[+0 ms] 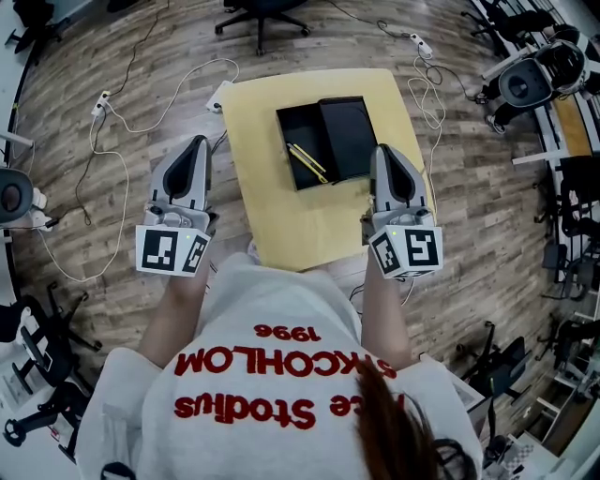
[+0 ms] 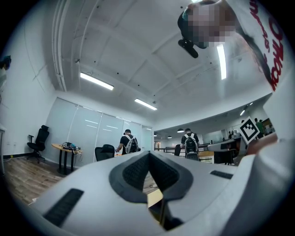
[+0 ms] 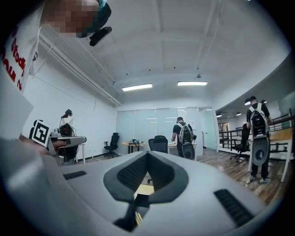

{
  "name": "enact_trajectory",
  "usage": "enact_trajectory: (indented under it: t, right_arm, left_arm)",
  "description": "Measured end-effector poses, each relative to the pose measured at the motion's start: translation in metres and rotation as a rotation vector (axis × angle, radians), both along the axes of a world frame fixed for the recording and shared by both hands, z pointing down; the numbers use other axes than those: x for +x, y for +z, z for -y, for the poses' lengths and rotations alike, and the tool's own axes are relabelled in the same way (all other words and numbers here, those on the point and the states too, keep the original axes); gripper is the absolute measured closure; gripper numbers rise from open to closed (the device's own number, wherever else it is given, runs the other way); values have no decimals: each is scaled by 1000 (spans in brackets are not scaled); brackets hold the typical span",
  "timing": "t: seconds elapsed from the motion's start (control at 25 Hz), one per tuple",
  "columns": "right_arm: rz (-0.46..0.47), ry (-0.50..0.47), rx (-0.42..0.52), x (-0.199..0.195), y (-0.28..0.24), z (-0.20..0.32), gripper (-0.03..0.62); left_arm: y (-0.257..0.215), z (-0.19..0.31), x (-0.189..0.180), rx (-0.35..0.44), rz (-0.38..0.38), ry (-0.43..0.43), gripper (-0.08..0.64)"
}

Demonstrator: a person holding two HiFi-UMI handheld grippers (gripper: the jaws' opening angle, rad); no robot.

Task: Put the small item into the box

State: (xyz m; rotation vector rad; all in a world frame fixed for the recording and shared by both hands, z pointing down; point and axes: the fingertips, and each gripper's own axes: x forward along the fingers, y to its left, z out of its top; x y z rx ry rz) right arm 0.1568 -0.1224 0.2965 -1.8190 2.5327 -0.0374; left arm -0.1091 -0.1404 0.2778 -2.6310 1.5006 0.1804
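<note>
**Yellow tabletop on a wood floor: the item lies in the box**

Small and slim, the yellow item (image 1: pixel 307 162) rests inside the black box (image 1: pixel 295 129). Its long axis runs diagonally, from far-left to near-right in the head view. A black panel, probably the lid (image 1: pixel 349 136), sits just beside it on the right. The box stands on the far half of the tabletop (image 1: pixel 281 230).

The right hand-held gripper (image 1: pixel 382 152) is the nearer one, and the item lies to its left, across the lid. The left hand-held gripper (image 1: pixel 197 145) hangs off the tabletop's left edge, well apart from the box. Both have their jaws pressed together with nothing between them, and both point roughly level across the room.

Nothing stands between either gripper and the box. Cables (image 1: pixel 94 169) trail over the floor, and a chair (image 1: pixel 262 14) stands beyond. Judging by this layout, the placing looks done.
</note>
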Motion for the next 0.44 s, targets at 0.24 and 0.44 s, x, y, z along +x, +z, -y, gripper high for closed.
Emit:
enact_trajectory:
  t: [0.24,0.44]
  right_arm:
    - [-4,-4,15,0,-5,-5,588]
    - [-12,-10,18,-2,-8,-6,588]
  left_arm:
    - [0,-1,1,2,-9,0,554]
    - [2,-2,3,-5,-9,4,554]
